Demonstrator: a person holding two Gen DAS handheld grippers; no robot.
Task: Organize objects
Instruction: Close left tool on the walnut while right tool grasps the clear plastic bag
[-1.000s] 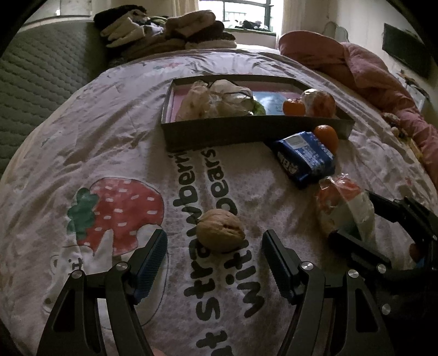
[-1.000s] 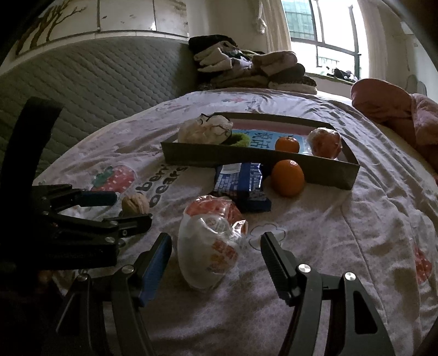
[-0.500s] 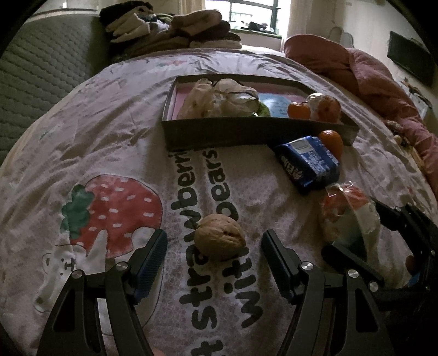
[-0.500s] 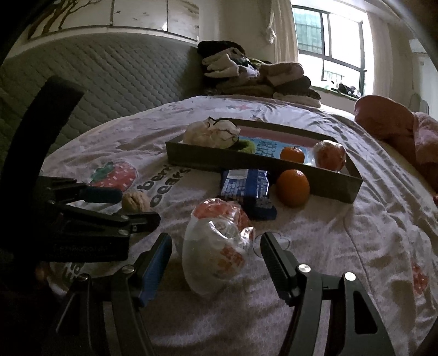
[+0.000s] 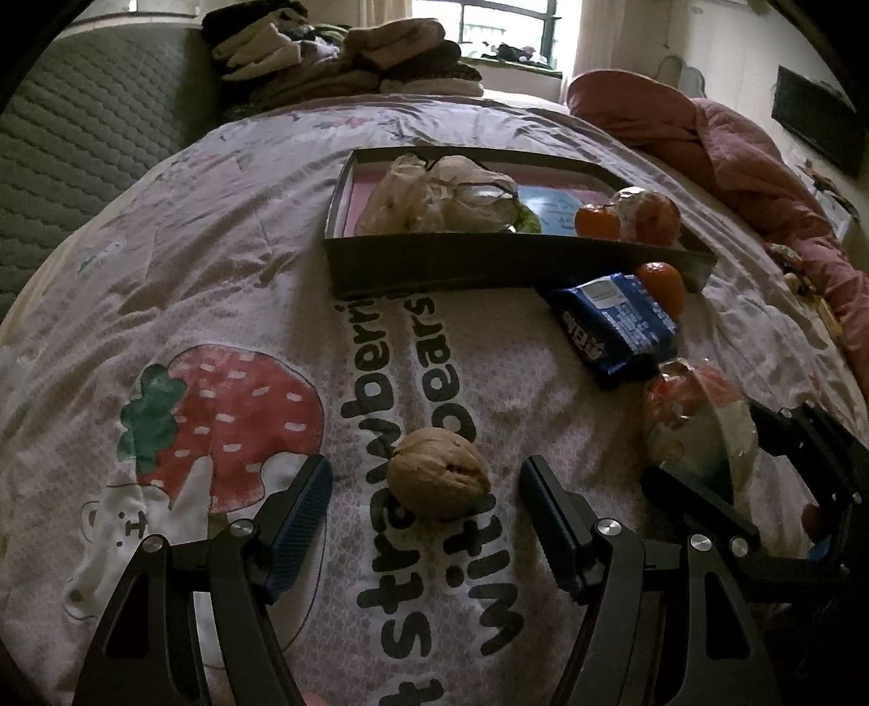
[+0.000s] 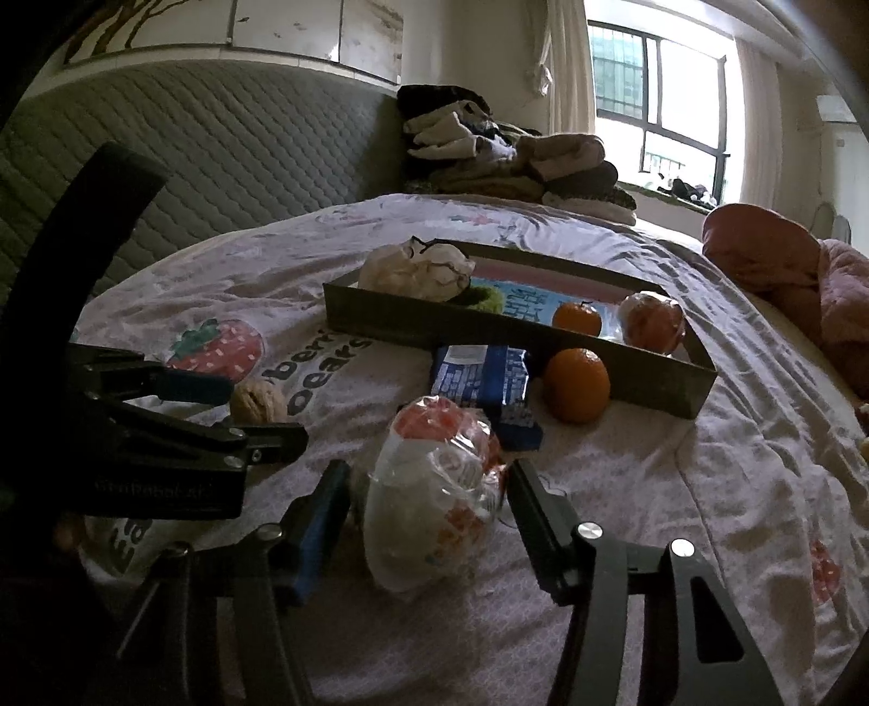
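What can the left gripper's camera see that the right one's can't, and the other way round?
Only the left view shows the whole "strawberries with bears" print and the dark panel on the far wall. Only the right view shows the tall window in full and the pale panels above the quilted headboard. Both show the walnut, the wrapped snack, the blue packet, the loose orange and the tray.

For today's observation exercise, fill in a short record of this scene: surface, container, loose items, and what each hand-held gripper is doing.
surface: strawberry-print bedsheet
container: shallow dark cardboard tray holding bagged items and oranges
loose items: brown walnut; blue snack packet; orange tangerine; clear plastic-wrapped snack
left hand-held gripper: open, straddling the walnut
right hand-held gripper: open around the wrapped snack
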